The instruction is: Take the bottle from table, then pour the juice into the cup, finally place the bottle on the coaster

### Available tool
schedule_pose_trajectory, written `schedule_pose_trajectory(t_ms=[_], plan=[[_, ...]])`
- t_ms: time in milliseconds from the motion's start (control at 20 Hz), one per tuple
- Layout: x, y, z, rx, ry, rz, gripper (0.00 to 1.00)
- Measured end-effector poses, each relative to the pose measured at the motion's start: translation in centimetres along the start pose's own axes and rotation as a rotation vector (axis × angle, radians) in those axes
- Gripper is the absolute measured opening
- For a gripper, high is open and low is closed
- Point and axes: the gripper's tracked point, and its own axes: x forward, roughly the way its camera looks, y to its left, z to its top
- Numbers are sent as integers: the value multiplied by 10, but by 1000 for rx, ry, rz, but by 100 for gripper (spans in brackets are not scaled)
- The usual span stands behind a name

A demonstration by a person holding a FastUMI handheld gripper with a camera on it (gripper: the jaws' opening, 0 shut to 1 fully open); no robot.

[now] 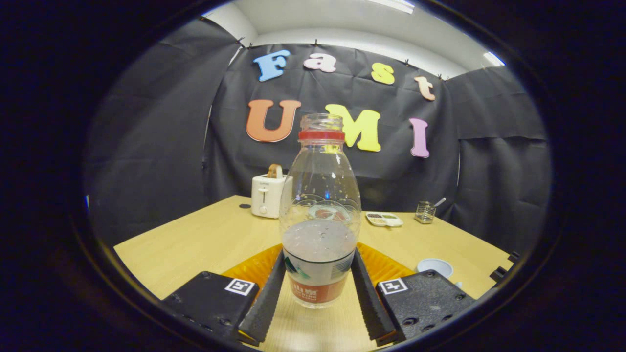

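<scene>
A clear plastic bottle (319, 210) stands upright between my fingers, with its cap off and a red ring at the neck. A little pale liquid fills its lower part. My gripper (318, 288) is shut on the bottle, with both black ridged fingers (266, 293) pressing on its labelled base. An orange coaster (386, 266) lies on the table just under and behind the bottle, showing on both sides of the fingers. I cannot tell whether the bottle's base touches it. A white cup (435, 266) sits just right of the coaster, beside my right finger.
On the wooden table (195, 239), a white toaster (266, 195) stands at the back left. A small white dish (384, 219) and a little wire holder (425, 212) with a spoon stand at the back right. Black cloth walls close the booth.
</scene>
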Motion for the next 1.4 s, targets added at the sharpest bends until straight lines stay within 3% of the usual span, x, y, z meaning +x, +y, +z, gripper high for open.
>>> schedule_pose_trajectory(t_ms=[350,700,1400], plan=[[-16,-6,13,286,33,88,76],[-18,-15,19,722,47,182,75],[-6,-38,-4,1274,143,176,75]])
